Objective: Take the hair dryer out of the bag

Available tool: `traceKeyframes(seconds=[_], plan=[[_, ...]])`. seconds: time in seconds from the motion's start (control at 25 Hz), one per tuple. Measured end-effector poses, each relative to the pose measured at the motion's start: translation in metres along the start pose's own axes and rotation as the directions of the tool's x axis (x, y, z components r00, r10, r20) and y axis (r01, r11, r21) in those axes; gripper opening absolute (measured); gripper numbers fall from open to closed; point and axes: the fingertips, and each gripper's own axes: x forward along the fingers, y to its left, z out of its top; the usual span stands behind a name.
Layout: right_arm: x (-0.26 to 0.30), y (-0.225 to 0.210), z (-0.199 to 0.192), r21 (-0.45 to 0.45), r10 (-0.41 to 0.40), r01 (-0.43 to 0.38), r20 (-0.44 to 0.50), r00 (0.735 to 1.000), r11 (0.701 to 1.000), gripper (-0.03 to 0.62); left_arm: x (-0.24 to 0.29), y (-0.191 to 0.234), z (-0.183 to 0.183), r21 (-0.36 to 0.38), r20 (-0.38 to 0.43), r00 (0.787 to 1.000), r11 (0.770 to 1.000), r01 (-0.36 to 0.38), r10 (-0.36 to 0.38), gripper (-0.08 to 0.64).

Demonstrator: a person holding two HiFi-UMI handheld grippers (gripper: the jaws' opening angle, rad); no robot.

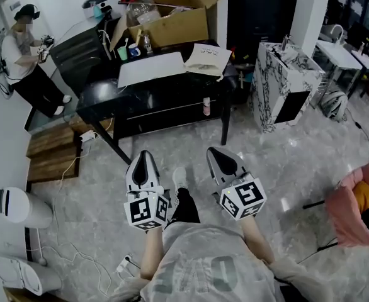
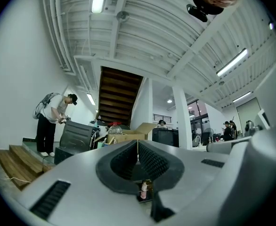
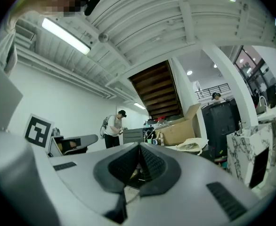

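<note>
A cream cloth bag (image 1: 206,58) lies on the right part of the black table (image 1: 153,96), beside a white sheet (image 1: 150,68). No hair dryer shows in any view. Both grippers are held over the floor, well short of the table and pointing toward it. My left gripper (image 1: 143,155) is shut with nothing between its jaws, and the same shows in its own view (image 2: 138,154). My right gripper (image 1: 215,151) is shut and empty too (image 3: 139,157). From the right gripper view the bag (image 3: 193,145) sits beyond the jaws, to the right.
An open cardboard box (image 1: 172,21) and cups crowd the table's far side. A marble-patterned cabinet (image 1: 285,83) stands to the right, wooden steps (image 1: 49,150) to the left. A person (image 1: 24,49) works at the far left. A pink chair (image 1: 357,206) is near right.
</note>
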Motion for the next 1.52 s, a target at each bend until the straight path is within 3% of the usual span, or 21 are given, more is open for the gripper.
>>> traceKeyframes(seconds=[0.24,0.4,0.64,1.0,1.24,1.52], plan=[[0.039,-0.027,-0.002,-0.062,-0.054,0.052,-0.027,0.998,0.997,0.031,0.053,0.004,0.001,0.042,0.007,0.998,0.998,0.056,-0.056,0.031],[0.086,-0.062,0.001,-0.084,-0.113,0.111,-0.023,0.993,0.990,0.031,0.115,0.016,-0.003,0.063,0.014,0.997,0.995,0.076,-0.077,0.031],[0.198,-0.113,0.020,-0.100,-0.187,0.188,0.013,0.982,0.977,0.031,0.225,0.055,-0.013,0.059,-0.005,0.996,0.994,0.088,-0.088,0.031],[0.388,-0.160,0.041,-0.131,-0.196,0.200,0.042,0.980,0.971,0.031,0.398,0.145,-0.007,0.059,0.016,0.996,0.994,0.088,-0.089,0.031],[0.460,-0.173,0.030,-0.115,-0.189,0.187,-0.003,0.982,0.976,0.031,0.456,0.176,-0.019,0.053,-0.017,0.996,0.994,0.093,-0.092,0.031],[0.483,-0.190,0.014,-0.094,-0.190,0.185,-0.052,0.980,0.978,0.031,0.479,0.186,-0.038,0.014,-0.044,0.996,0.997,0.074,-0.073,0.031]])
